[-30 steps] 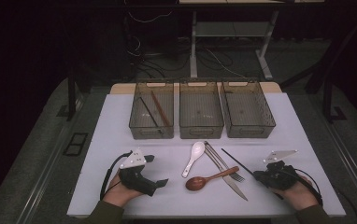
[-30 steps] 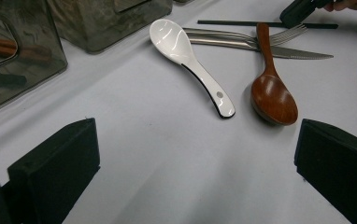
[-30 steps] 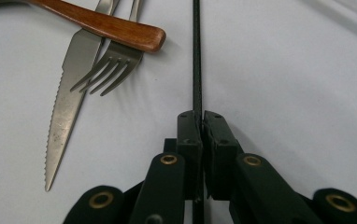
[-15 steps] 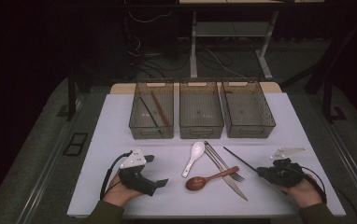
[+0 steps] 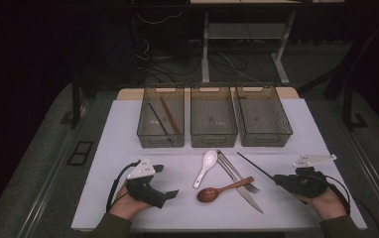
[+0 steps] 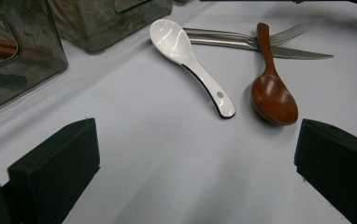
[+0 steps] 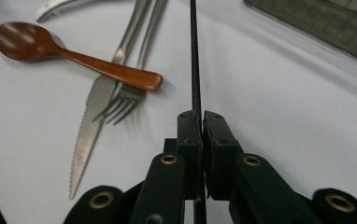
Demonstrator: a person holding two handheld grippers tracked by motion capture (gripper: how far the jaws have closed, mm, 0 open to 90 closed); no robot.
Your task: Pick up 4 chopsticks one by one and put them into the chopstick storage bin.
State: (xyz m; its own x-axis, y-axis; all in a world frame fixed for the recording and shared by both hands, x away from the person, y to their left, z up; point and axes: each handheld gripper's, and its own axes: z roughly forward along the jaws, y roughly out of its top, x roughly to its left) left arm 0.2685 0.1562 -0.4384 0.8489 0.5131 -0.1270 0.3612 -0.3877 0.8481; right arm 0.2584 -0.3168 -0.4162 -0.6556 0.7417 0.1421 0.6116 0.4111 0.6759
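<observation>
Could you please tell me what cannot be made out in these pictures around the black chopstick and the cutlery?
- Black chopstick: far tip cut off by the right gripper view's top edge; near end hidden between the right tongs.
- Knife and fork: partly covered by the wooden spoon in the left gripper view.
- Sticks in the left bin: too dim in the high view to count.

My right gripper (image 7: pixel 200 122) hides near end of black chopstick (image 7: pixel 195 56); far tip cut off at top edge. White spoon (image 7: pixel 55 6) cropped. Left bin (image 6: pixel 13 51) contents blurred.
</observation>
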